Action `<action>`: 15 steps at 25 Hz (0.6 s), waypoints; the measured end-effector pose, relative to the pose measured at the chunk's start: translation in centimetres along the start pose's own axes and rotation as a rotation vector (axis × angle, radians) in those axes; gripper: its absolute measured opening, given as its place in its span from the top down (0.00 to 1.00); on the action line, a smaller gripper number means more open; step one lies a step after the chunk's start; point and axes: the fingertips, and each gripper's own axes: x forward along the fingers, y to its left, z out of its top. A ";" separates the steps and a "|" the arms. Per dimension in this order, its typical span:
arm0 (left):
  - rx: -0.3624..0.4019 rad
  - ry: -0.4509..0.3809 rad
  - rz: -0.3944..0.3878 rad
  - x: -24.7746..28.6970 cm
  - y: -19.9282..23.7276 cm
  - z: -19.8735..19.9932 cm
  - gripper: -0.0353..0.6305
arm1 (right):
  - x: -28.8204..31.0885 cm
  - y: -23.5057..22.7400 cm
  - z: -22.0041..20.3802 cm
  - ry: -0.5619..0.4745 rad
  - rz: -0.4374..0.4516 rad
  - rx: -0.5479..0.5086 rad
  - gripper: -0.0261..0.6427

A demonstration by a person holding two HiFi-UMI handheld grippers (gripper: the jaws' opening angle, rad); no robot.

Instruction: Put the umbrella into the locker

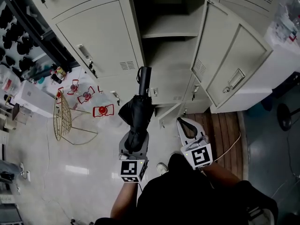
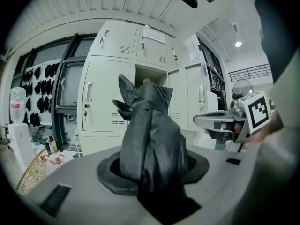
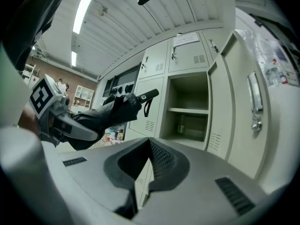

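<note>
Black folded fabric fills your left gripper, whose jaws clamp the one umbrella at its lower end. The handle points at the locker, in front of the opening and not inside. One door stands swung out to the right, its edge well clear of the umbrella. Your right gripper sits just beside the left, jaws together on nothing. One shelf splits the locker into two compartments. The upper one looks bare, and something small that you can't identify stands at the back of the lower.
</note>
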 end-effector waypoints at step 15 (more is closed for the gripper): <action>0.045 0.089 -0.054 9.9 -0.1 -0.2 0.65 | 3.4 -7.0 -0.5 -0.032 -0.086 0.057 0.96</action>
